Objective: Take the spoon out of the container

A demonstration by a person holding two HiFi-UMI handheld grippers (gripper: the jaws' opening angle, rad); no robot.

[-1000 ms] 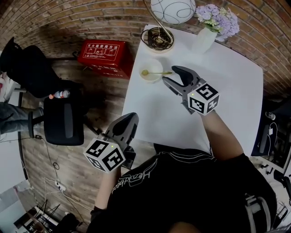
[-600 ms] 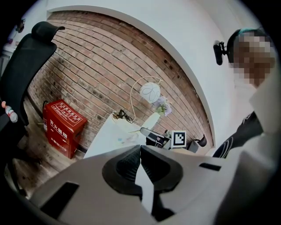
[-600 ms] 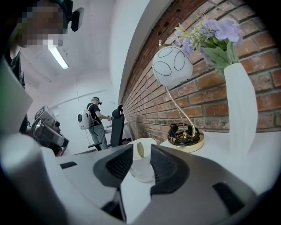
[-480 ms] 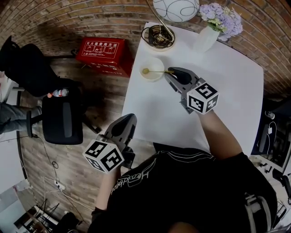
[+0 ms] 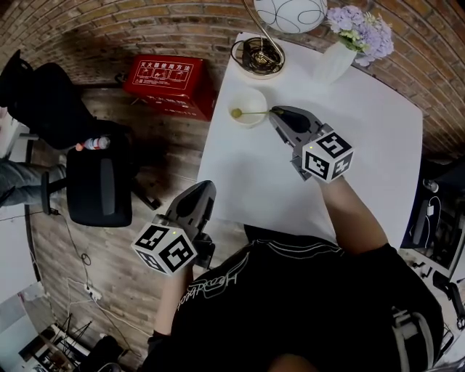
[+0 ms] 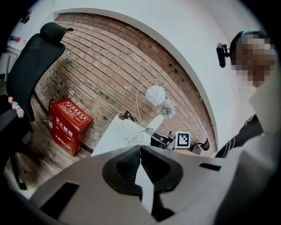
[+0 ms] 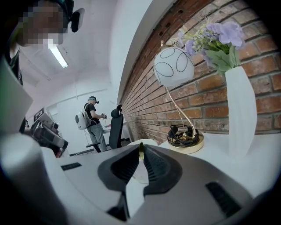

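Across the white bowl (image 5: 249, 99), slim golden spoon (image 5: 254, 112), handle between closing jaws of right hand-held gripper (image 5: 275, 112).

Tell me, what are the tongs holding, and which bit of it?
The right tongs are closing on the spoon at its handle tip; its scoop lies in the container. The left tongs, shut, hold nothing.

You stand at a white bench (image 5: 363, 138) set against a red-brown brick wall (image 6: 109, 74). At its far edge are a lamp (image 5: 289, 13) with a white globe and a gold base, and a white vase (image 5: 334, 64) of purple flowers. To your left, on the dark plank floor (image 5: 109, 269), a red box (image 5: 168, 80) sits by the wall near a black office chair (image 5: 102, 189). Farther down the room a strip light (image 7: 58, 55) glows on the white ceiling, and a person (image 7: 92, 121) wearing a backpack stands beside a second black chair (image 7: 116, 127).
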